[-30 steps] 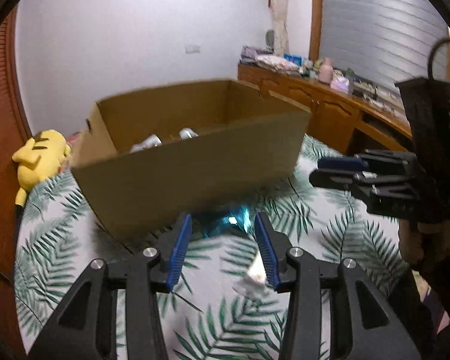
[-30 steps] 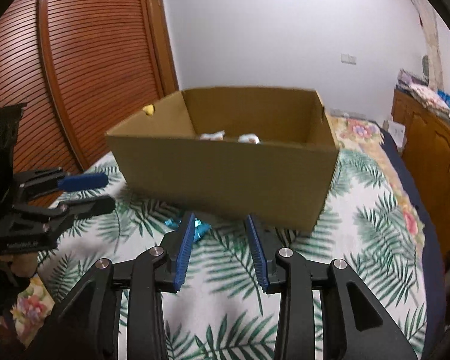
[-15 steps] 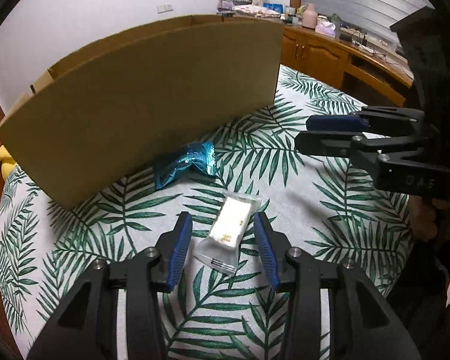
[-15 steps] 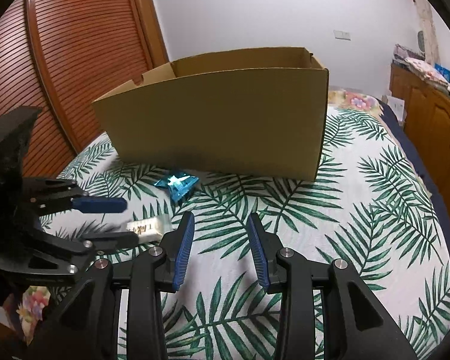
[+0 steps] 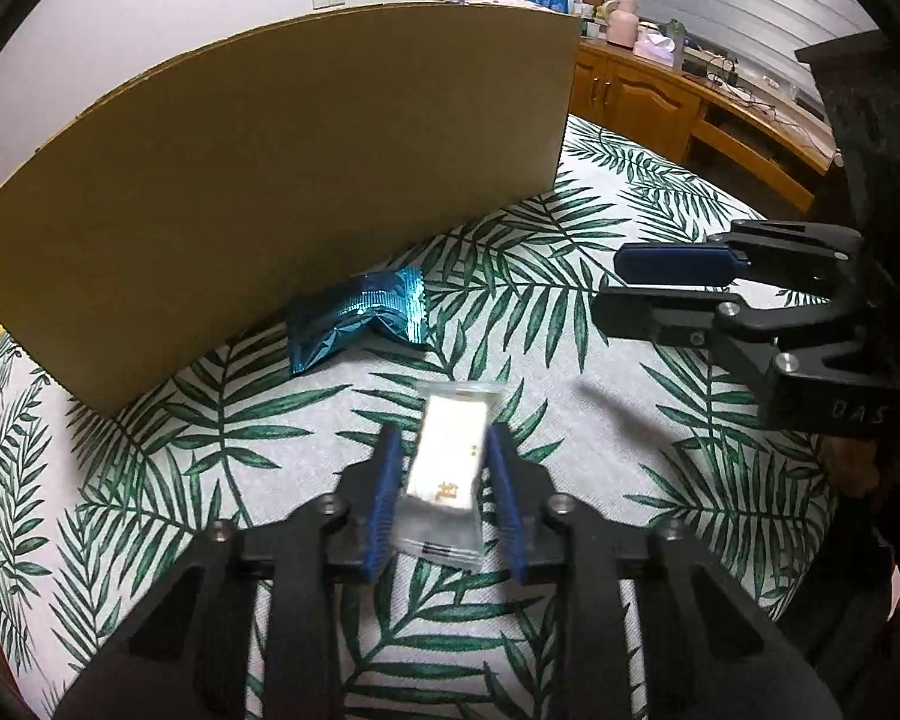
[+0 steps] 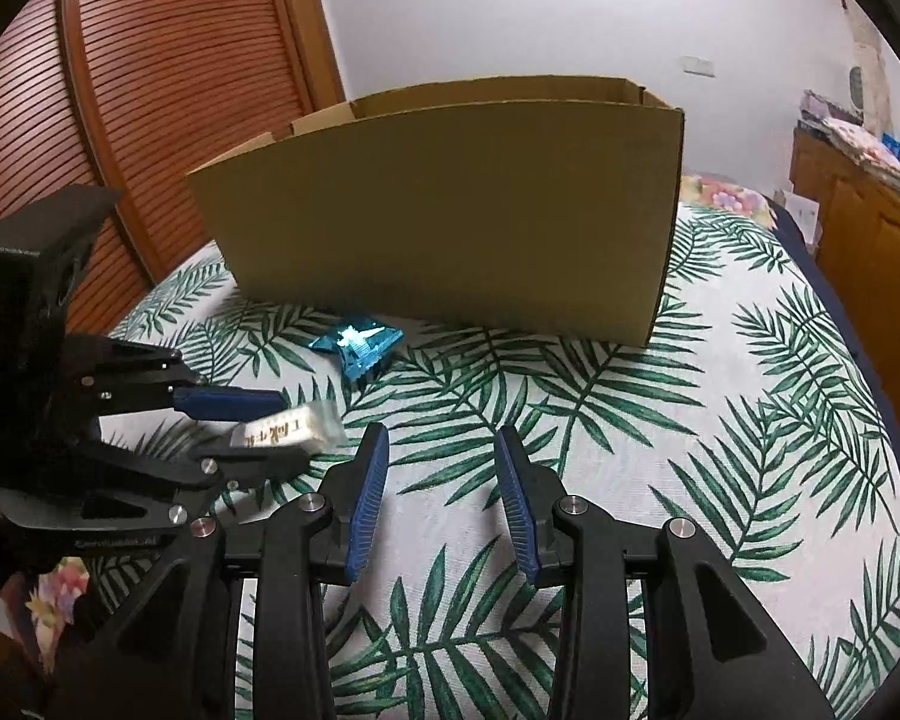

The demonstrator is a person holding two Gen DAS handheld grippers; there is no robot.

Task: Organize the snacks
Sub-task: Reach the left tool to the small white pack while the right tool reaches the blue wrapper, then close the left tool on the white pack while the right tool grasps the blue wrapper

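Observation:
A white snack packet (image 5: 450,468) in clear wrap sits between the blue pads of my left gripper (image 5: 441,450), which is closed on it; it also shows in the right wrist view (image 6: 285,429), held just above the bedspread. A shiny blue snack packet (image 5: 360,318) lies on the bedspread by the cardboard box (image 5: 282,180), also in the right wrist view (image 6: 360,342). My right gripper (image 6: 441,453) is open and empty, to the right of the left one, and shows in the left wrist view (image 5: 678,282).
The leaf-print bedspread (image 6: 720,420) covers the surface. A wooden slatted door (image 6: 120,120) stands on the left. Wooden cabinets (image 5: 660,96) with clutter run along the right. The box's inside is hidden from both views.
My left gripper has moved down over the white packet and closed on it. Both views dropped lower, so the box's inside is no longer visible. The right gripper stayed open.

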